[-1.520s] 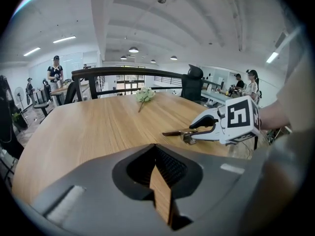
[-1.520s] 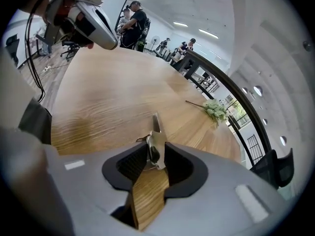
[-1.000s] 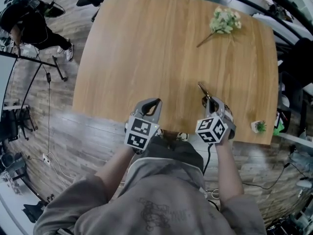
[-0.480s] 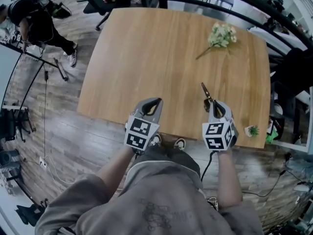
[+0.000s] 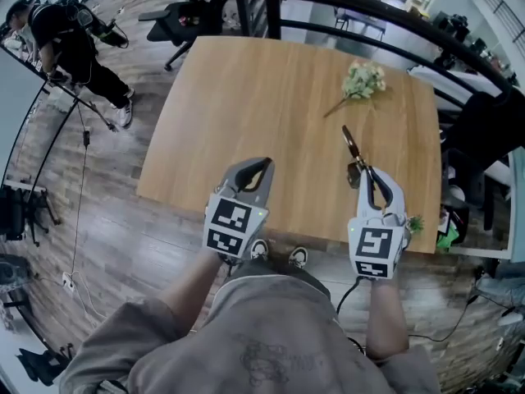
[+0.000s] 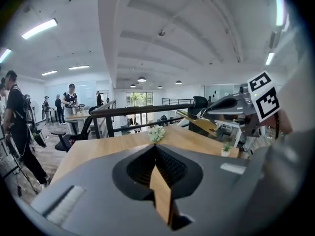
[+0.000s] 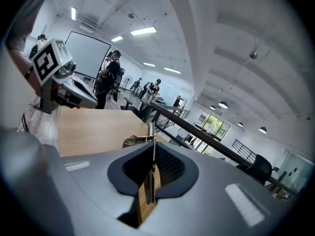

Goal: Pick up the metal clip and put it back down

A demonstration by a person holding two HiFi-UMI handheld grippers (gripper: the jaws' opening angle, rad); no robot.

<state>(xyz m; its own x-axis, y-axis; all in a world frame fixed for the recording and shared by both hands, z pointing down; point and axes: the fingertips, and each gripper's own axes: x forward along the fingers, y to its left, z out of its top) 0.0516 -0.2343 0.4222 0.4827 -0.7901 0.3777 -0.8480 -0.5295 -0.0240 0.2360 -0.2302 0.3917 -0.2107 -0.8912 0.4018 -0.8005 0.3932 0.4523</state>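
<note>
Over the near right part of the wooden table [image 5: 246, 97], the metal clip [image 5: 353, 142] sticks out from the right gripper [image 5: 358, 171], whose jaws are clamped on its lower end (it looks clear of the tabletop). Beside it, the left gripper [image 5: 261, 164] hangs at the table's near edge, jaws together with nothing between them. A flower sprig [image 5: 361, 80] lies farther back.

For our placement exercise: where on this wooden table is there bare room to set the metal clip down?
The table is bare across its left half and middle, far edge to left tool. Crowded on the right: flower sprig near the far edge, metal clip held in the right tool, small plant at the near corner.
</note>
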